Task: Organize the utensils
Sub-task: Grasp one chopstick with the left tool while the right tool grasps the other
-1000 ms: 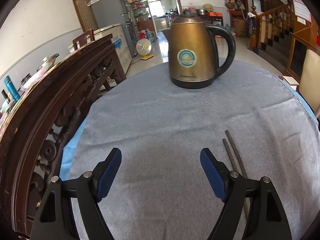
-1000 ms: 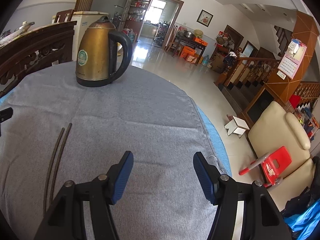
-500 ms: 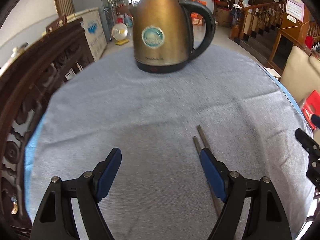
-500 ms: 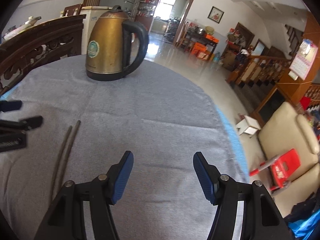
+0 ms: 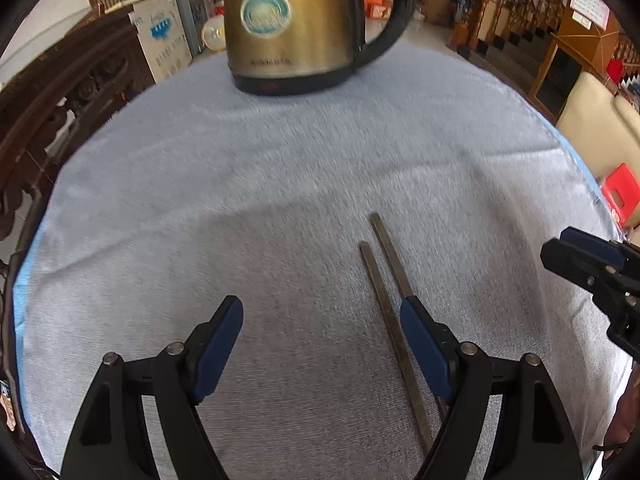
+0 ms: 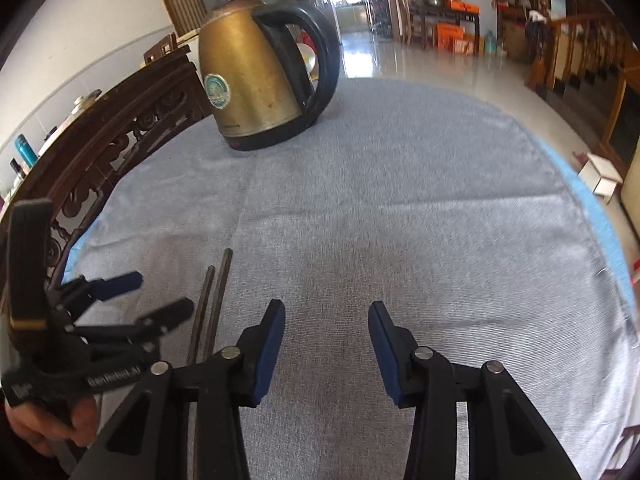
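Two dark metal chopsticks (image 5: 384, 280) lie side by side on the grey cloth, also seen in the right wrist view (image 6: 212, 300). My left gripper (image 5: 320, 320) is open and empty just above the cloth; its right finger (image 5: 420, 340) sits over the chopsticks. My right gripper (image 6: 326, 324) is open and empty, to the right of the chopsticks. It shows at the right edge of the left wrist view (image 5: 592, 268). The left gripper shows at the left of the right wrist view (image 6: 132, 300).
A brass electric kettle (image 5: 296, 24) with a black handle stands at the far side of the round table (image 6: 440, 220). A carved dark wooden chair back (image 6: 100, 152) runs along the left edge. A cream sofa and red stool (image 5: 620, 192) are off to the right.
Both grippers have moved forward and toward each other. The left gripper has come closer to the kettle and the chopsticks; the right has swung left, bringing the left gripper into its view.
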### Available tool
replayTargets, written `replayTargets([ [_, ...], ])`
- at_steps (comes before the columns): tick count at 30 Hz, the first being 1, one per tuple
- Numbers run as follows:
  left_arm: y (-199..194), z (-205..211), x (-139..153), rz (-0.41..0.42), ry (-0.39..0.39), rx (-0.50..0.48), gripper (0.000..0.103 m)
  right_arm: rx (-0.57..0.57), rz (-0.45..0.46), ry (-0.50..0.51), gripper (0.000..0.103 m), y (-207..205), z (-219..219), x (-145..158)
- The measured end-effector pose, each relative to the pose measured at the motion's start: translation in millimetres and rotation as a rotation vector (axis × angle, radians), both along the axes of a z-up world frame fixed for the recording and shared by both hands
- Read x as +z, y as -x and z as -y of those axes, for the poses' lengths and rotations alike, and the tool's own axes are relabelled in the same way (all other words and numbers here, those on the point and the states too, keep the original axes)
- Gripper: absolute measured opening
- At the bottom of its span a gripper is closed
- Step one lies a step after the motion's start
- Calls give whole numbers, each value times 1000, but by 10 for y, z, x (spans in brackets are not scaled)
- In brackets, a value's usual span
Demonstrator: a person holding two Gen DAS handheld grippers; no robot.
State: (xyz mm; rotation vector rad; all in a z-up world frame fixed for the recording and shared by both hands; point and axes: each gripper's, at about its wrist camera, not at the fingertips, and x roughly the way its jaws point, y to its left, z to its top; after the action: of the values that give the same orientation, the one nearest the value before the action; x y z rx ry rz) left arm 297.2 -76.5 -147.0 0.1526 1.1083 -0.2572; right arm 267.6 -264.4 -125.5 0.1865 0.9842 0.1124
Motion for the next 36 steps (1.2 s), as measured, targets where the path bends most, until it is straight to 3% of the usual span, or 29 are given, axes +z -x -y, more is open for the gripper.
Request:
replayTargets([
  [4,-31,-2,-93,-43,18,1,81,-8,-11,-20,47,-54,6,-47],
  [8,-12,-7,-111,-20,-15,-14,79,10,-19,-44,47,-104,-32,-69],
  [11,-13,-105,-73,-11,-18,-13,54,32,-28,-63,47,-166,-72,-80],
  [13,-28,-207,-52,-19,-11,-6,32,57,-40,-85,47,-218,-125,-96],
  [15,-79,-312,-46,-23,-14,-6,23,96,-66,-122,47,-309,-210,-125],
  [19,-121,-491,-38,-40,-2,-11,20,155,-126,-128,47,-490,-435,-200],
  [24,-188,-603,-30,-79,40,-51,19,194,-210,-41,47,-685,-777,-291],
  [26,-214,-616,-27,-94,59,-39,25,200,-220,14,42,-729,-871,-299],
  [28,-208,-599,-20,-97,77,-39,47,200,-225,52,33,-744,-919,-300],
  [29,-205,-577,-27,-90,74,-38,49,205,-223,76,30,-744,-945,-301],
  [31,-185,-498,-48,-60,39,-38,49,224,-224,100,18,-716,-961,-300],
  [33,-176,-445,-59,-37,12,-34,49,237,-236,103,14,-684,-936,-298],
  [35,-172,-406,-59,-13,-9,-36,41,235,-244,113,13,-648,-881,-282],
  [36,-179,-401,-61,-9,-7,-40,31,226,-248,129,12,-622,-834,-276],
])
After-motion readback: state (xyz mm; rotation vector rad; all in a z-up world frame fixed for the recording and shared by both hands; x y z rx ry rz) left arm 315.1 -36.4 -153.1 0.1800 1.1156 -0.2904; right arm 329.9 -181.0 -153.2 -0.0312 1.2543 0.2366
